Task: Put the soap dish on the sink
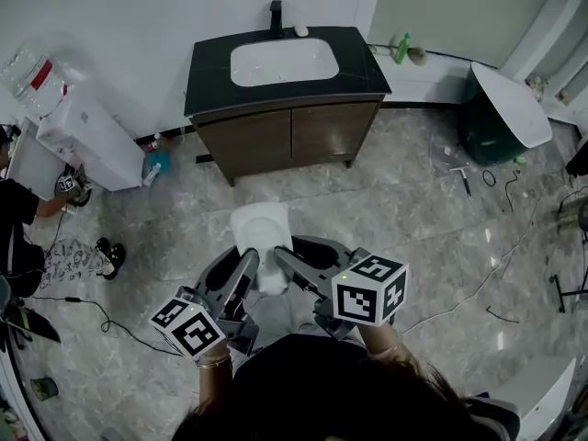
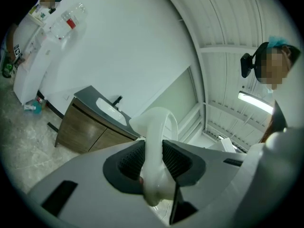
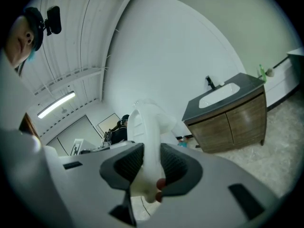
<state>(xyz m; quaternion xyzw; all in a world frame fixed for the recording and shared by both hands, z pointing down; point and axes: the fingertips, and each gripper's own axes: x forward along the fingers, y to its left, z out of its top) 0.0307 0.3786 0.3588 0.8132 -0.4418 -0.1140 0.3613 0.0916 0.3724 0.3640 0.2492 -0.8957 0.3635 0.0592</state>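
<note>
A white soap dish (image 1: 260,228) hangs in the air above the floor, held from both sides. My left gripper (image 1: 248,263) is shut on its left edge and my right gripper (image 1: 281,259) on its right edge. In the left gripper view the dish's rim (image 2: 159,122) stands pinched between the dark ribbed pads of that gripper (image 2: 153,148). The right gripper view shows the same grip, with the dish (image 3: 145,122) in the gripper (image 3: 151,156). The sink (image 1: 283,62), a white basin in a black counter on a wooden cabinet, stands ahead against the wall, well beyond the dish. It also shows small in both gripper views (image 2: 108,109) (image 3: 218,95).
A black faucet (image 1: 276,15) and a small white object (image 1: 301,31) sit behind the basin. A water dispenser (image 1: 78,127) and a crouching person (image 1: 18,219) are at the left. A blue bottle (image 1: 156,163) stands by the cabinet; a white-lidded bin (image 1: 501,113) and cables (image 1: 478,283) are at the right.
</note>
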